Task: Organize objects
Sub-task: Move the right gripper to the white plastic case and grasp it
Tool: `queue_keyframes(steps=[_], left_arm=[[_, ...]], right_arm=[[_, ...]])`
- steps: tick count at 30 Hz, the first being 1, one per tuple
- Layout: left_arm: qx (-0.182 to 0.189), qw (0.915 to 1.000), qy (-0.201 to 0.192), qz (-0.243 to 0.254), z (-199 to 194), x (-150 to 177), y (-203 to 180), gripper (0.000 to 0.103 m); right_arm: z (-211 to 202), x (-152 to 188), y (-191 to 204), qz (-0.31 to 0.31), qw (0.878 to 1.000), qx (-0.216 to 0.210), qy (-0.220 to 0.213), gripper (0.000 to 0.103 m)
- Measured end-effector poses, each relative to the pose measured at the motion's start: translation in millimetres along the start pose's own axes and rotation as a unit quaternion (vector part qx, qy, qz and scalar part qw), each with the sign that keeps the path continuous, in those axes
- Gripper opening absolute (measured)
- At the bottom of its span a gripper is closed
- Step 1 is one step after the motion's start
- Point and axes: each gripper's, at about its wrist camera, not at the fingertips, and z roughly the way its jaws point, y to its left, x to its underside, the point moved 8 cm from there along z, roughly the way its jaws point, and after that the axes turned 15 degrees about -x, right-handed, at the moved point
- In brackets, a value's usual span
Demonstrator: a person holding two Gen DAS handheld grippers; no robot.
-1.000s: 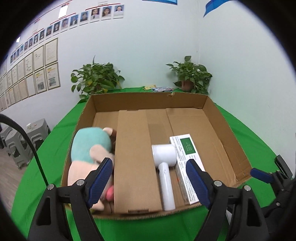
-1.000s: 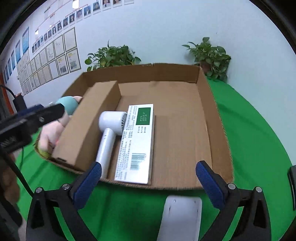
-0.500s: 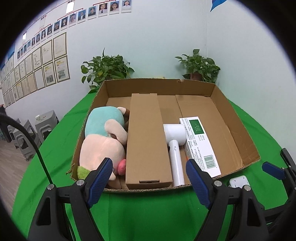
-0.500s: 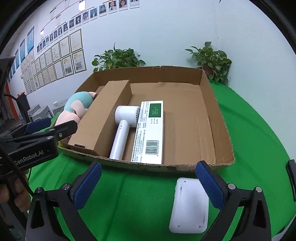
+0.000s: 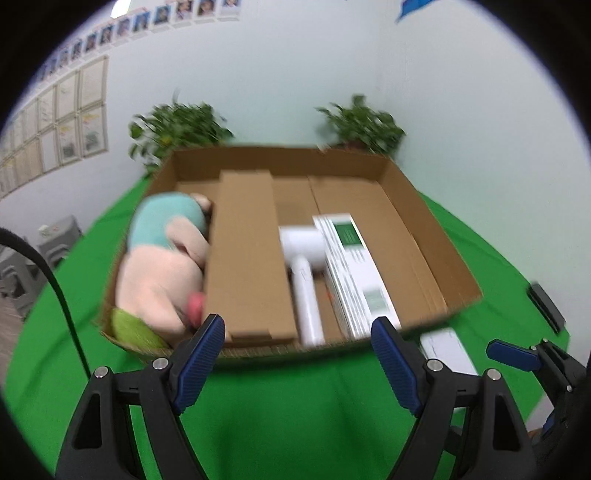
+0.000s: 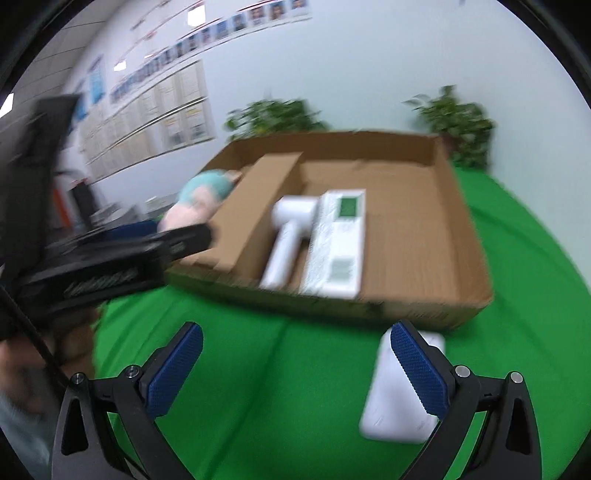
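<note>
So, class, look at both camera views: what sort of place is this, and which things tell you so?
Probably an office or lab room set up for recording. Rows of framed papers and portrait photos line the wall, potted plants stand behind, and a green cloth covers the table.

Before me, a flat white device [image 6: 400, 398] lies lower right on green cloth, just outside the filled cardboard box [image 6: 469, 236].
</note>
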Motion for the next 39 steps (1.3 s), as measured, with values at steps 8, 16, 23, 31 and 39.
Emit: queue_keyframes(steps=[8,16,23,31,39], left_arm=[[0.022,0.9962,0.075,0.038,27,44,-20,0.081],[0.046,0.9924,0.108,0.038,36,60,-37,0.081],[0.067,0.9901,0.120,0.028,32,61,-33,0.081],[0.150,0.9739,0.170,0.012,39,77,-69,0.081],[0.247,0.9458,0.210,-0.006,40,85,-110,0.081]], right_arm=[[-11,62,-80,0.079,0.991,0.104,0.041,0.103],[19,73,-85,0.079,0.988,0.101,0.086,0.081],[20,77,-69,0.055,0.991,0.078,0.092,0.068],[6,93,-28,0.053,0.995,-0.009,0.080,0.103],[3,87,-27,0.024,0.996,0.037,0.078,0.102]])
